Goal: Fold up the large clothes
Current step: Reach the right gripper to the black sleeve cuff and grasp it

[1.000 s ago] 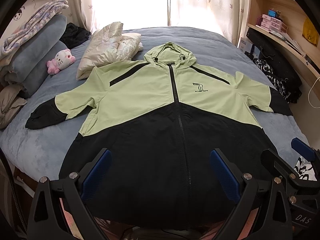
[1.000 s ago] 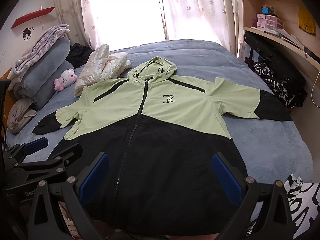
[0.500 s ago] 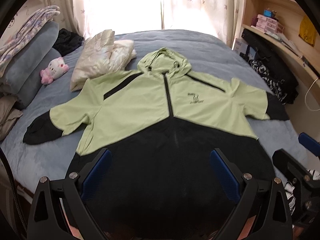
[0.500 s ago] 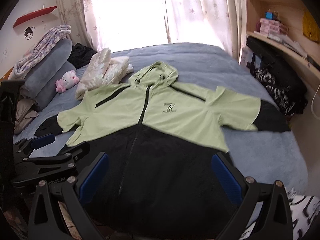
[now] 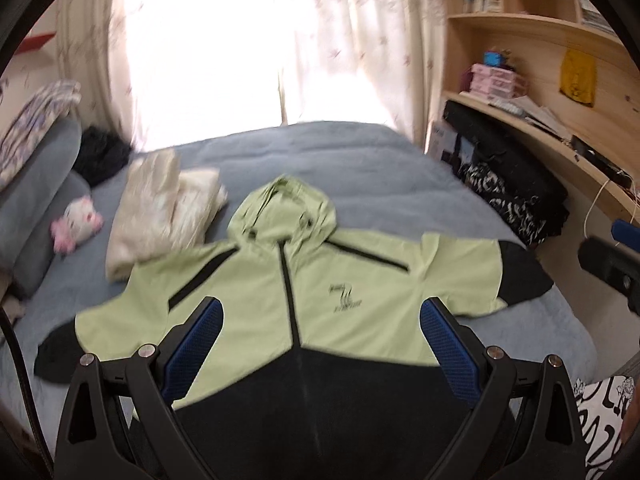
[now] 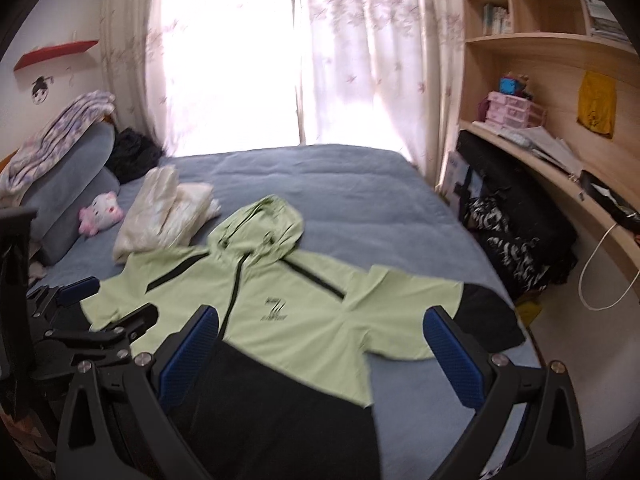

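Note:
A large hooded jacket (image 5: 344, 300), light green on top and black below, lies flat and zipped on a blue bed (image 5: 360, 160), sleeves spread, hood toward the window. It also shows in the right wrist view (image 6: 304, 312). My left gripper (image 5: 320, 344) is open and empty, held above the jacket's lower front. My right gripper (image 6: 320, 352) is open and empty above the jacket's right side. Each gripper shows at the edge of the other's view. The jacket's hem is hidden behind the grippers.
A cream folded garment (image 5: 160, 208), a pink plush toy (image 5: 78, 222), grey pillows (image 5: 32, 184) and a black garment (image 5: 102, 156) lie at the bed's left and far side. Wooden shelves (image 5: 560, 92) and dark bags (image 5: 516, 184) stand on the right.
Both grippers have lifted and tilted upward, away from the jacket's hem. The jacket looks lower and smaller in both views and has not moved on the bed.

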`<state>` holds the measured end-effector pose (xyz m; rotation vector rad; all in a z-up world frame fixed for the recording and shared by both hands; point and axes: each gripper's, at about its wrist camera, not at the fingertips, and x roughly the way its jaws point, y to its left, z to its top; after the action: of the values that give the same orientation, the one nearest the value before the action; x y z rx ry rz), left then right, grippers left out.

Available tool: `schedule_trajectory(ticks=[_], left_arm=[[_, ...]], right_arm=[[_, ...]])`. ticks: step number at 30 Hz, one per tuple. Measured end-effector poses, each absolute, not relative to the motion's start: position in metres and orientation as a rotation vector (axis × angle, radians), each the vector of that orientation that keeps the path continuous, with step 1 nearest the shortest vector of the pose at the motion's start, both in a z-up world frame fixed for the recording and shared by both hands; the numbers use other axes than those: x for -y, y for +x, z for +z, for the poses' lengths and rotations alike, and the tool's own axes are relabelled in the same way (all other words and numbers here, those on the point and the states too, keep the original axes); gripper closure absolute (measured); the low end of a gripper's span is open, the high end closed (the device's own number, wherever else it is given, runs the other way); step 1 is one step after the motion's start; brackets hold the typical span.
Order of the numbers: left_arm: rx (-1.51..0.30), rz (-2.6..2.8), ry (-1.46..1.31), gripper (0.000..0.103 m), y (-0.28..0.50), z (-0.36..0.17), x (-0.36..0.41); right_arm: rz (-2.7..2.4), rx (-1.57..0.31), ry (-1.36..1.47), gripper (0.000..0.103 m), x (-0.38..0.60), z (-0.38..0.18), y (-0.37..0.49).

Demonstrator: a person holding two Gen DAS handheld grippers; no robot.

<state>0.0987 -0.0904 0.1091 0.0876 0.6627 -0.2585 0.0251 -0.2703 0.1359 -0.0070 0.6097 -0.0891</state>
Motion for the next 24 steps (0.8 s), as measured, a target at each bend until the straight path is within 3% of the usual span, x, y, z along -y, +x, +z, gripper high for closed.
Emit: schedule_trajectory(ticks=[9,18,24], left_arm=[[-0.640,-0.337,0.087,0.005,0.146,0.108,0.161],[-0.648,-0.369,0.091,0.005,0.191,0.049,0.243],[-0.715,-0.383,0.083,0.005,0.213,0.006,0.286]], right_arm=[[-0.185,-0.599,0.042,0.001,0.342,0.134,0.061],[-0.265,-0.707,0.228,0.001,0.440,0.075,0.089],[-0.310,-0.779,0.388,0.008,0.505,0.029,0.102]])
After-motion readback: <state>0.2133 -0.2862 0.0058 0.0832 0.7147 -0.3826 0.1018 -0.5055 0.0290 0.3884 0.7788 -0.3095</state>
